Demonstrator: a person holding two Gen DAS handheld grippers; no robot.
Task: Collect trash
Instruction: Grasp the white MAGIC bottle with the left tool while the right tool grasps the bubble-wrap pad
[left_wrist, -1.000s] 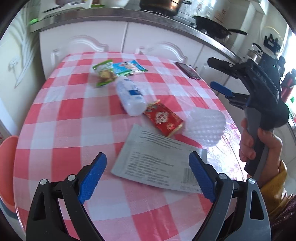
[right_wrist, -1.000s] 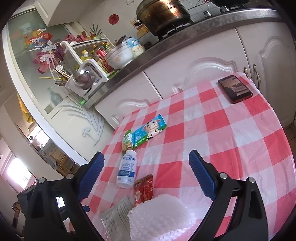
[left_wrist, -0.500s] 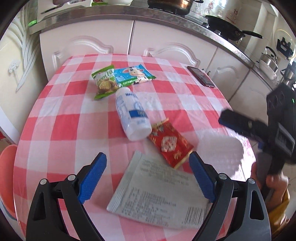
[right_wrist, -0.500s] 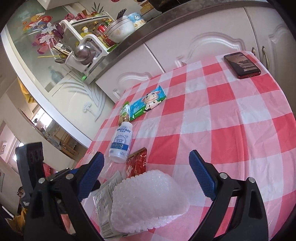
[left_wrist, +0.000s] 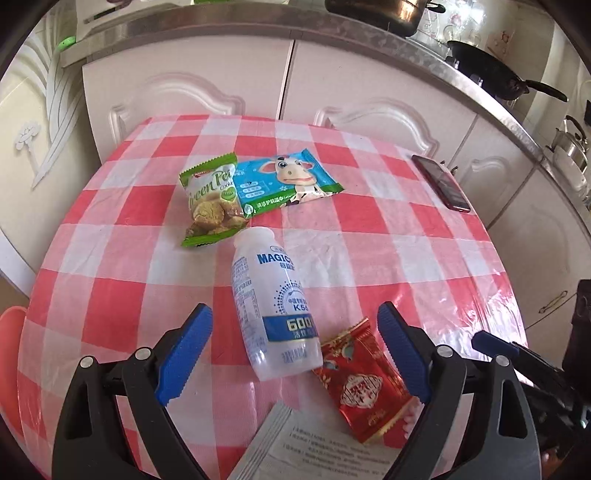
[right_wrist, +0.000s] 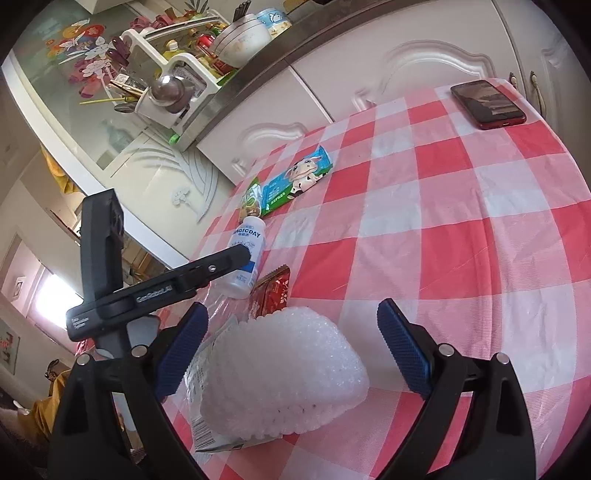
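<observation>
Trash lies on a red-and-white checked table (left_wrist: 122, 302). A white plastic bottle (left_wrist: 273, 310) lies on its side between the wide-apart jaws of my open left gripper (left_wrist: 293, 354), its base nearest me. A red wrapper (left_wrist: 360, 384) touches the bottle's base, under the right finger. A grey printed pouch (left_wrist: 314, 450) lies nearest the camera. Farther off are a green cookie packet (left_wrist: 212, 201) and a blue cow wrapper (left_wrist: 288, 181). My right gripper (right_wrist: 295, 350) is open, straddling a wad of white bubble wrap (right_wrist: 284, 373) without touching it. The left gripper's finger (right_wrist: 207, 273) crosses the bottle (right_wrist: 245, 258) there.
A dark red phone (left_wrist: 441, 182) lies near the table's far right edge, also seen as the phone (right_wrist: 487, 103) in the right wrist view. White cabinets (left_wrist: 184, 85) and a steel counter with pots stand behind. An orange stool (left_wrist: 11, 325) sits at the left below the table.
My left gripper moved forward over the grey pouch until the bottle lay between its jaws. The right gripper dipped toward the bubble wrap, which now sits between its fingers.
</observation>
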